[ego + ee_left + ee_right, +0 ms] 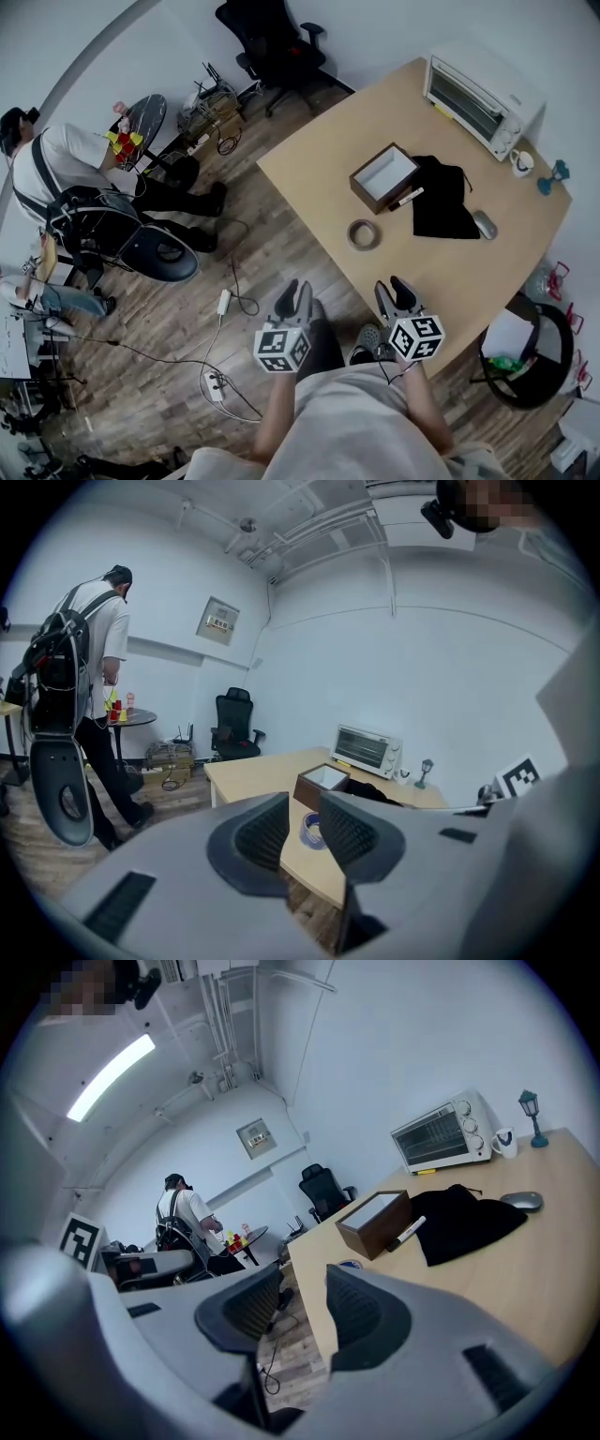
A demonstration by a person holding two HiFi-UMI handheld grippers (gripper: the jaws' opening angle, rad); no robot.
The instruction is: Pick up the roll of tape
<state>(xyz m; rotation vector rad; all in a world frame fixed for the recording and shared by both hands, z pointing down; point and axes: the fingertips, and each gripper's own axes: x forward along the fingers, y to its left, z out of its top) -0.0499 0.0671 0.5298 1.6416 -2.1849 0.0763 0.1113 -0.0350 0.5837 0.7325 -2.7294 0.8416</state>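
Wooden table (309, 159) with roll of tape (364, 234); left gripper (295, 292), right gripper (394, 289) empty, jaws apart

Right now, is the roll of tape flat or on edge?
Flat: the roll of tape rests on the table with its hole up.

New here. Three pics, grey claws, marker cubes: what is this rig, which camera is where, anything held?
No robot: a person holds a two-jaw gripper in each hand. The head view looks down from their head at the left gripper and right gripper; the marker cubes are part of them. The other two pictures come from a camera on each gripper, looking along its jaws. On the table are a roll of tape, a brown box, a marker, a black cloth, a mouse and a toaster oven. Both grippers are open and empty; the tape is untouched.
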